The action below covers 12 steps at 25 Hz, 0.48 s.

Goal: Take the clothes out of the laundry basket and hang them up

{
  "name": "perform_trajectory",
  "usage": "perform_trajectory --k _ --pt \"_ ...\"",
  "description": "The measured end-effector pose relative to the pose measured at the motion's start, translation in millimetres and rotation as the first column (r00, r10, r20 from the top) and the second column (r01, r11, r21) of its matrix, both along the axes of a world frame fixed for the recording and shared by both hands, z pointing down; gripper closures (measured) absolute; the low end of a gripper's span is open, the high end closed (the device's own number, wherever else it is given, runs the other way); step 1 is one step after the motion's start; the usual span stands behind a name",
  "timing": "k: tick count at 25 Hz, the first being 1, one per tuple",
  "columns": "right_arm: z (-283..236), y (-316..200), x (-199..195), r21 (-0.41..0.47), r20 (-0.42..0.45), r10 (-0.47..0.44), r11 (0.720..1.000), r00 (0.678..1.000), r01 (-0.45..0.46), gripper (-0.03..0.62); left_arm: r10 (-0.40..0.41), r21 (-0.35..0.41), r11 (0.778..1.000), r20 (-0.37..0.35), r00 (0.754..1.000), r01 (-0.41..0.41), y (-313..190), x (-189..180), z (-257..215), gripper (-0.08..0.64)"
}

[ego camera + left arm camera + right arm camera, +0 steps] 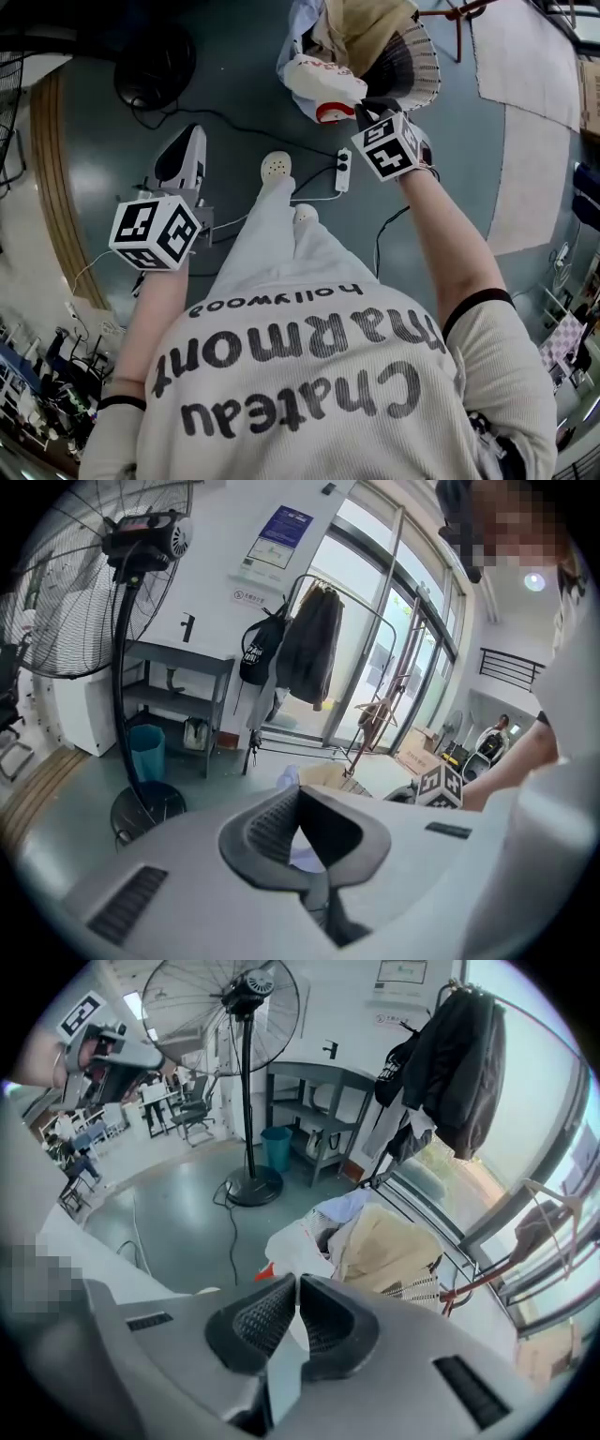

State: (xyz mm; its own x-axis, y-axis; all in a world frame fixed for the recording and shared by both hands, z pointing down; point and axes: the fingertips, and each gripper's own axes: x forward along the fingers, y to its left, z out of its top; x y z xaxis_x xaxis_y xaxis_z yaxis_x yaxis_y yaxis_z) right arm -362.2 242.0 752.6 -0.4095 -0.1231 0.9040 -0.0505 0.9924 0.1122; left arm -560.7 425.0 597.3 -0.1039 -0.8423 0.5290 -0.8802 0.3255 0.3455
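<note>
Our right tool (364, 112) is at the edge of the basket (424, 58). Its jaws are all but together, and a thin fold of the white garment (323, 82) seems pinched between the pads. The rest of the garment lies bunched on the left side of the heap, just ahead of the tool, so we can make out no long axis. Our left tool (193, 134) hangs well apart over the floor, jaws together on nothing, so the right hand is plainly nearer. We judge the pull goes upward, then toward the rack (525, 1016) beyond the basket, where a dark jacket (459, 1054) hangs.
</note>
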Motion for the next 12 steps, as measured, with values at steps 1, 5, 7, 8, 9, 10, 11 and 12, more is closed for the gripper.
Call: perform_trajectory --k 1,5,7,8,9,10,11,12 --pt "-10 -1 -1 -0.009 0.024 0.016 1.0 1.0 -0.015 0.557 0.001 0.009 1.0 0.003 1.0 -0.001 -2 3 -5 0.552" --pt "-57 -7 -2 -0.034 0.135 0.078 0.997 0.988 -0.074 0.557 0.006 0.035 0.999 0.061 0.998 -0.008 -6 14 -25 0.552" --pt "-86 -10 -5 -0.023 0.199 0.094 0.996 0.975 -0.092 0.557 0.018 0.07 0.997 0.081 0.997 -0.024 -9 20 -39 0.552" --pt "-101 -12 -7 -0.015 0.226 0.099 0.995 0.969 -0.098 0.557 0.02 0.09 0.996 0.084 0.996 -0.028 -10 22 -47 0.551" --pt "-115 -13 -7 -0.009 0.246 0.103 0.994 0.964 -0.105 0.557 0.018 0.113 0.993 0.088 0.996 -0.028 -11 25 -56 0.551" --pt "-128 -13 -6 -0.005 0.263 0.108 0.994 0.959 -0.11 0.557 0.014 0.136 0.99 0.093 0.996 -0.027 -12 28 -65 0.551" --pt "-142 -13 -4 -0.002 0.281 0.112 0.993 0.953 -0.116 0.557 0.01 0.16 0.987 0.102 0.995 -0.026 -12 32 -74 0.551" --pt "-156 -12 -2 0.0 0.299 0.115 0.993 0.947 -0.12 0.557 0.008 0.183 0.983 0.113 0.994 -0.028 -12 36 -83 0.551"
